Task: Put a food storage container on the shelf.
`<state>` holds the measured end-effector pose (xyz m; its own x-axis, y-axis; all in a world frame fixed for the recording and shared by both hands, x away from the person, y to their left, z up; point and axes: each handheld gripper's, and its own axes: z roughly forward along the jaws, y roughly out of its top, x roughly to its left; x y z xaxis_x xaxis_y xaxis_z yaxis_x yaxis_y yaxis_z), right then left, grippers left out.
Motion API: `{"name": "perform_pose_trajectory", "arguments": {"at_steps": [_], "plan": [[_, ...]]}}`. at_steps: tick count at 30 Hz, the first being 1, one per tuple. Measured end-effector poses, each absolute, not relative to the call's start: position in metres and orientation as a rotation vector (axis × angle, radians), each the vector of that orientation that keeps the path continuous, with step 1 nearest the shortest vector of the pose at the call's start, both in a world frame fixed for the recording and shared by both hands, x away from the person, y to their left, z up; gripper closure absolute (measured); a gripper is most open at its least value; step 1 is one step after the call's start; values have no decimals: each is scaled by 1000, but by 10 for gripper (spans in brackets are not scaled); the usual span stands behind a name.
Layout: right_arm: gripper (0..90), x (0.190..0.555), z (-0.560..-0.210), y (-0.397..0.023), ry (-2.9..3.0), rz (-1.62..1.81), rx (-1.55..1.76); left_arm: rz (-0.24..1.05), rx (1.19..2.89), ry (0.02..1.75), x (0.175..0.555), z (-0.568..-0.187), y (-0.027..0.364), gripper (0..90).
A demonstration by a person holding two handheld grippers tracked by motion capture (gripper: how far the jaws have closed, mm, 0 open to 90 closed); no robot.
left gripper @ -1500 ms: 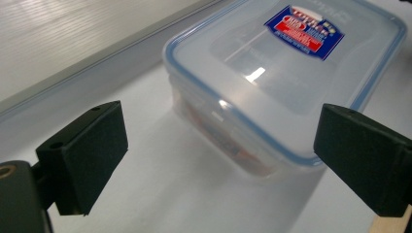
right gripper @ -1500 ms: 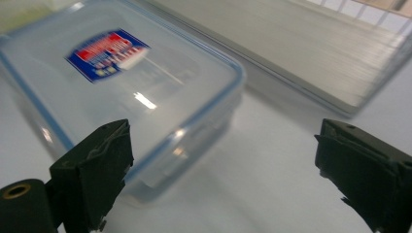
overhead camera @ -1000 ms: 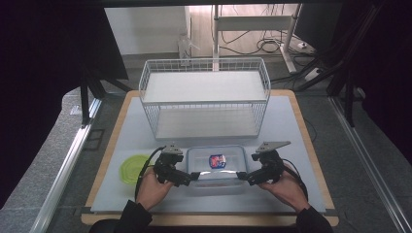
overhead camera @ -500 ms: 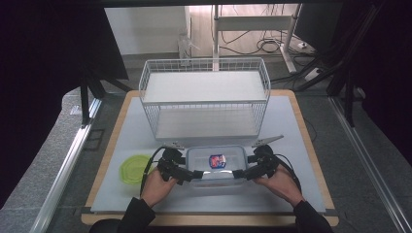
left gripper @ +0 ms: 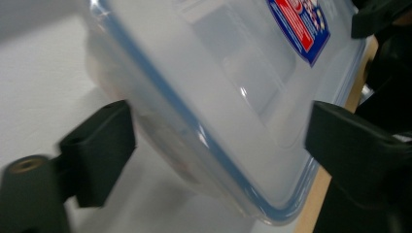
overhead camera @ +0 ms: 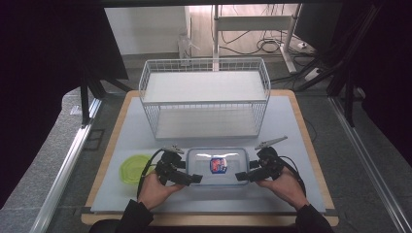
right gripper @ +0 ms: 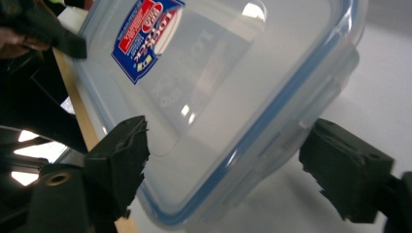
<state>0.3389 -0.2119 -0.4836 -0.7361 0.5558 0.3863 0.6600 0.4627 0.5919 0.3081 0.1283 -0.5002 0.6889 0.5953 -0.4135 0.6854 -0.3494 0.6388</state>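
A clear plastic container (overhead camera: 217,166) with a blue-sealed lid and a red-and-blue label sits on the tabletop (overhead camera: 291,126) close to the near edge, about midway between the left and right edges. The left gripper (overhead camera: 193,179) comes at its left end and the right gripper (overhead camera: 241,176) at its right end, each held in one of the person's hands low over the near edge. In the left gripper view the container's corner lies between the two black fingers (left gripper: 99,150), which have just been closing; one finger stands just beside the container's side wall and the other close over the lid, and whether either presses on it cannot be told. In the right gripper view the fingers (right gripper: 119,160) likewise straddle a corner of the container and have just been closing, with a visible gap on both sides, so the grip is not yet made. A lime-green round lid (overhead camera: 134,168) lies flat near the left edge, just left of the left hand. A white wire basket (overhead camera: 204,97) stands across the middle of the tabletop toward the far edge, well apart from the container.
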Motion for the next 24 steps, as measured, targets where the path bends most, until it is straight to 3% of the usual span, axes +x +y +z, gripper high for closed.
{"name": "perform_pose_trajectory", "arguments": {"at_steps": [9, 13, 24], "plan": [[347, 331, -483, -228, -2481, -1183, -1085, -192, 1991, 967, 298, -505, 142, 297], [423, 330, -479, -231, -2466, -1240, -1107, -241, 1898, 974, 300, -508, 153, 413], [458, 327, -481, -233, -2369, -1309, -1220, -269, 1803, 1041, 299, -511, 155, 464]]}}
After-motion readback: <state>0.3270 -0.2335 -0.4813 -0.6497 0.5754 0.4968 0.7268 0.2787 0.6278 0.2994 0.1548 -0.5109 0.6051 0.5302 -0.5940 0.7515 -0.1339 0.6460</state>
